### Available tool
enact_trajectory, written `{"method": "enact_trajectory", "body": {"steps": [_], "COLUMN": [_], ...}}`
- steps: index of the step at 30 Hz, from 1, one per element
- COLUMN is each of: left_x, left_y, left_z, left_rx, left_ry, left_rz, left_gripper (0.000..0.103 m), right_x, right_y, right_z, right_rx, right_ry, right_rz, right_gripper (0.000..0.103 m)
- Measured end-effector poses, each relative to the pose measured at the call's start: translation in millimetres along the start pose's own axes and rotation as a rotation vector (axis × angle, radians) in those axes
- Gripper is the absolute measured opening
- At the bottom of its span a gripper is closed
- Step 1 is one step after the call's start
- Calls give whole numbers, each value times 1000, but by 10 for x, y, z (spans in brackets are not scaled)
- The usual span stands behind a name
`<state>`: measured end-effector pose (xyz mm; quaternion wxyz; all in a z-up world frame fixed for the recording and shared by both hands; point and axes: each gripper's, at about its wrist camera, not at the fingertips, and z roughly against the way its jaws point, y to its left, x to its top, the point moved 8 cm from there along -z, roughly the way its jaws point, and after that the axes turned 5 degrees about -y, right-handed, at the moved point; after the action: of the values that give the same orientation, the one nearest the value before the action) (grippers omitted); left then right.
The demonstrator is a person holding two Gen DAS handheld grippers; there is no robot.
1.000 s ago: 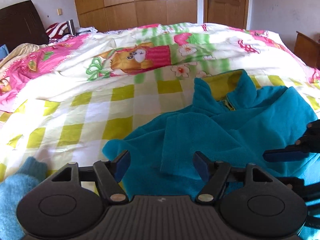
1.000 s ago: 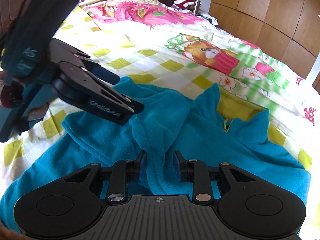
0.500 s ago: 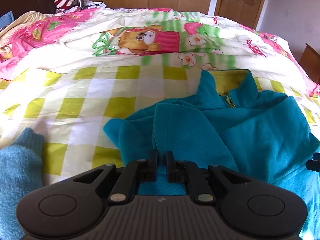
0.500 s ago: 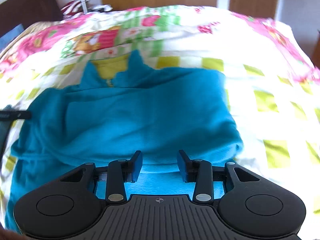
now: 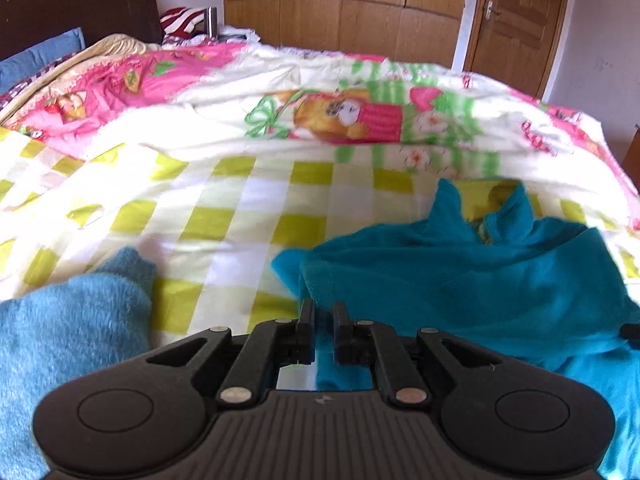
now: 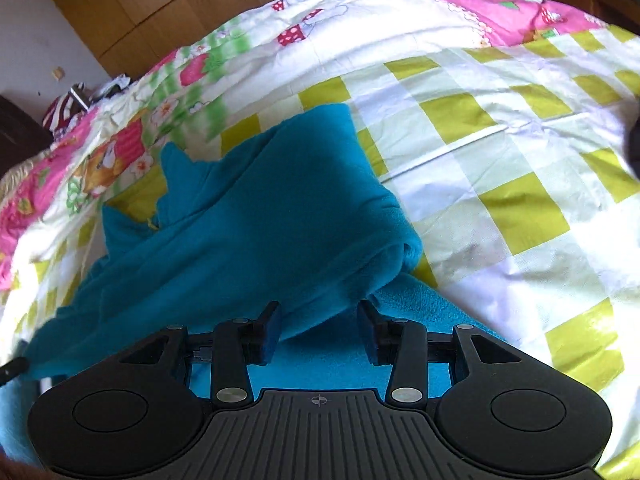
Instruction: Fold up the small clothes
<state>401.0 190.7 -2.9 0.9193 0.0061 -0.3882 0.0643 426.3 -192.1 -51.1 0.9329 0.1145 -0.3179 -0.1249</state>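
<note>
Teal fleece top (image 6: 280, 216) lies on the bed's checked quilt (image 6: 500, 152), partly folded over itself, collar toward the headboard end. My left hand-held gripper (image 5: 321, 322) has its jaws drawn nearly together at the garment's near-left edge; teal cloth shows in the narrow gap, but I cannot tell whether it is pinched. My right hand-held gripper (image 6: 320, 330) stands released, jaws wide apart, with a folded edge of the fleece between them. Light blue fuzzy garment (image 5: 68, 344) lies to the left, apart from the top.
</note>
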Motion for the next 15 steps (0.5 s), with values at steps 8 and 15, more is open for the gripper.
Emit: {"method": "enact_trajectory", "body": {"steps": [8,15], "left_x": [-417,-21], "left_y": [79,-42], "left_z": [-56,20], "left_rx": [55,17], "left_ry": [65,-63], "left_rz": [-22,-15], "left_gripper": [22,55], "right_x": [461,844], "right_y": [273,65], "right_z": [21,-526], "right_rx": [-104,-105], "right_ry": [-134,-104], "right_rz": [300,233], "right_gripper": [42,49]}}
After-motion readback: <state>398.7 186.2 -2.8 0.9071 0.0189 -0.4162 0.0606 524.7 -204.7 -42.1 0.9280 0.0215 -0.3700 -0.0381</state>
